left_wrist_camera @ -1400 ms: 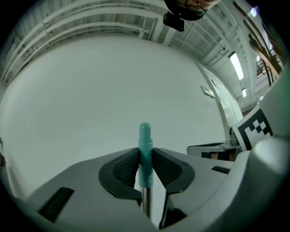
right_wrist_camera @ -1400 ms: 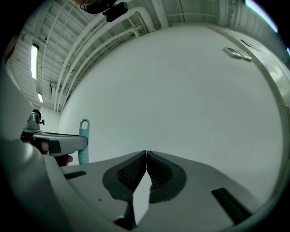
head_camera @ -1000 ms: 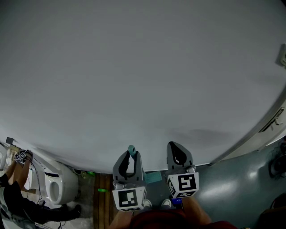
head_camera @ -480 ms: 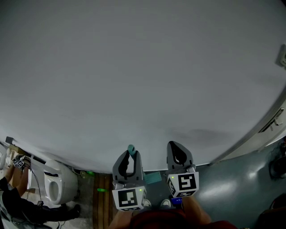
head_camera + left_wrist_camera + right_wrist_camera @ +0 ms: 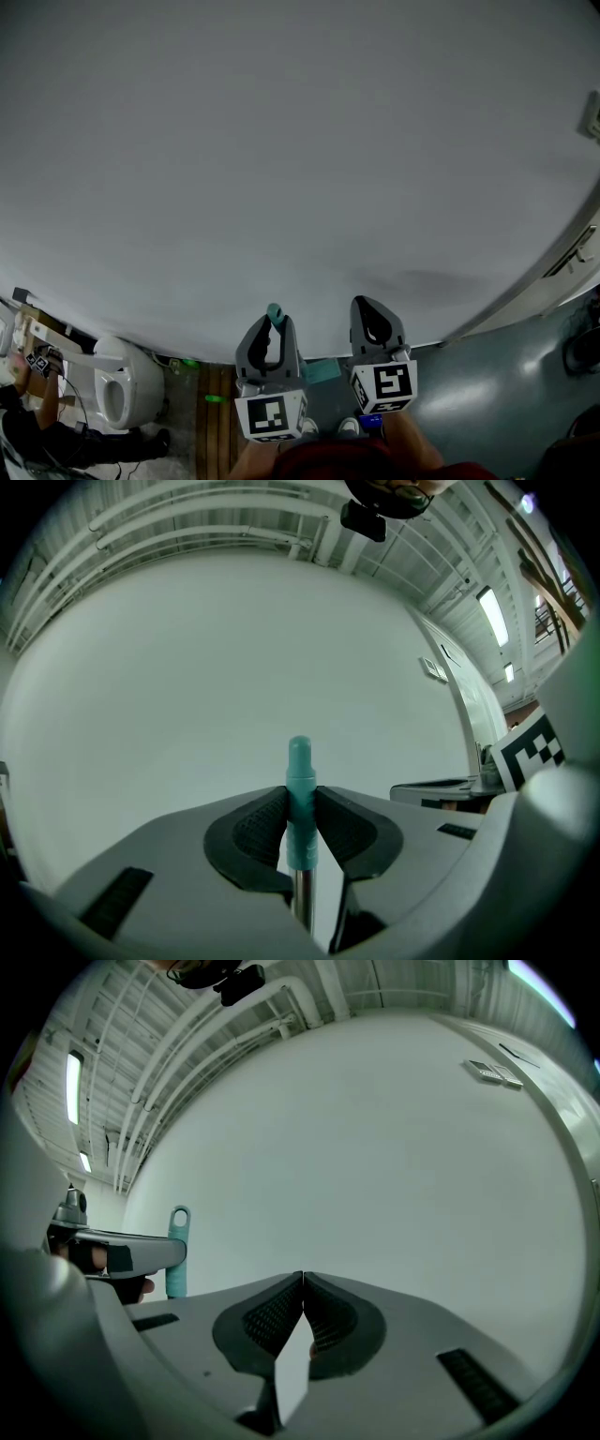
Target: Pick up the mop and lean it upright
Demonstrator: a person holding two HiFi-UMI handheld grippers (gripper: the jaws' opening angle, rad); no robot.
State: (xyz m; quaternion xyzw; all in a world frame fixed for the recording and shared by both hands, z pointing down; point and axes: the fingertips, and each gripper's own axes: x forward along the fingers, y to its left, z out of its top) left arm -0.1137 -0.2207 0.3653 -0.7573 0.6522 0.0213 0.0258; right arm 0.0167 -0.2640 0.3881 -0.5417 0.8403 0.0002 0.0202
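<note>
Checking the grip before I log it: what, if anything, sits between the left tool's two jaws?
The mop handle: its teal end is pinched by the left tool, seen in the left gripper view.

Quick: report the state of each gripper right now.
Left gripper: closed on the teal end of the mop handle.
Right gripper: closed, holding nothing.

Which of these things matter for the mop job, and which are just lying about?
In the job: mop handle, left tool clamped on it, wall.
Lying about: toilet, wooden slats, shut, empty right tool.
</note>
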